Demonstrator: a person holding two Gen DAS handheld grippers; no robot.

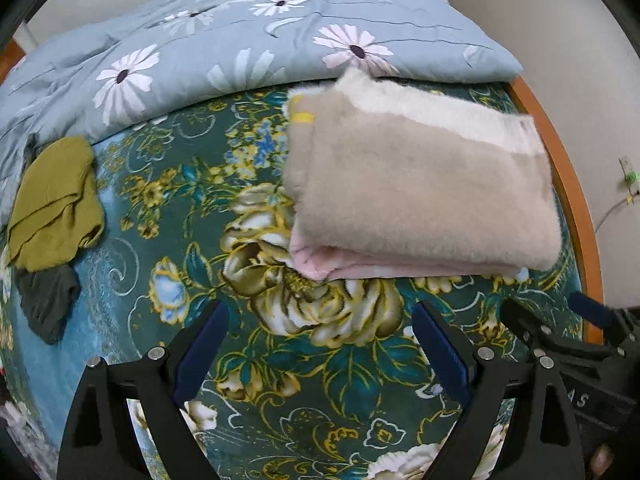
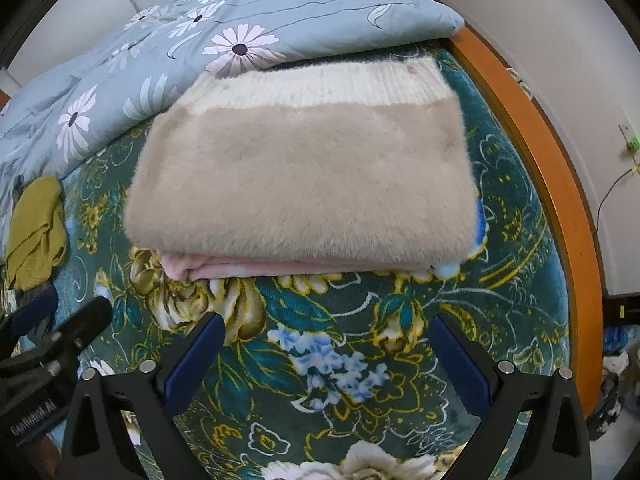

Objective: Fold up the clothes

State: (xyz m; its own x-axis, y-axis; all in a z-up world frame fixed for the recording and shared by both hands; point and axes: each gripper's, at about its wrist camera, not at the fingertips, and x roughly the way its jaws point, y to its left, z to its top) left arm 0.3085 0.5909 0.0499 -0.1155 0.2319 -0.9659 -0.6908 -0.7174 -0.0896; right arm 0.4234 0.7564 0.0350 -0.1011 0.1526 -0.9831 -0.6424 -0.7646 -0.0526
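Sweater (image 2: 304,184), beige and fuzzy with a white ribbed band, lies folded flat on the bed (image 2: 352,320), stacked on a pink garment (image 2: 240,268) whose edge peeks out along the near fold. Stack sits toward the bed's right edge, by the orange wooden frame (image 2: 560,184), its far side just touching the blue daisy quilt (image 2: 192,52) that covers the bed's far end. Long axis runs left-right across the bed; white band faces the far end, folded edge faces the cameras.

Left gripper (image 1: 320,344): jaws wide apart, holding nothing, touching nothing, hovering over the floral blanket short of the stack's near left corner. Right gripper (image 2: 328,352): jaws wide apart too, empty, lined up on the middle of the near fold, clear of the cloth.

Left wrist view shows a yellow tag (image 1: 301,117) at the sweater's far left corner, and an olive cloth (image 1: 54,204) crumpled over a dark grey cloth (image 1: 46,304) near the bed's left edge; the right gripper pokes in at lower right. Right wrist view shows the full ribbed band and the stack square-on, the olive cloth only small at left, the left gripper at lower left, and a wall socket (image 2: 632,144) with a cable past the frame.
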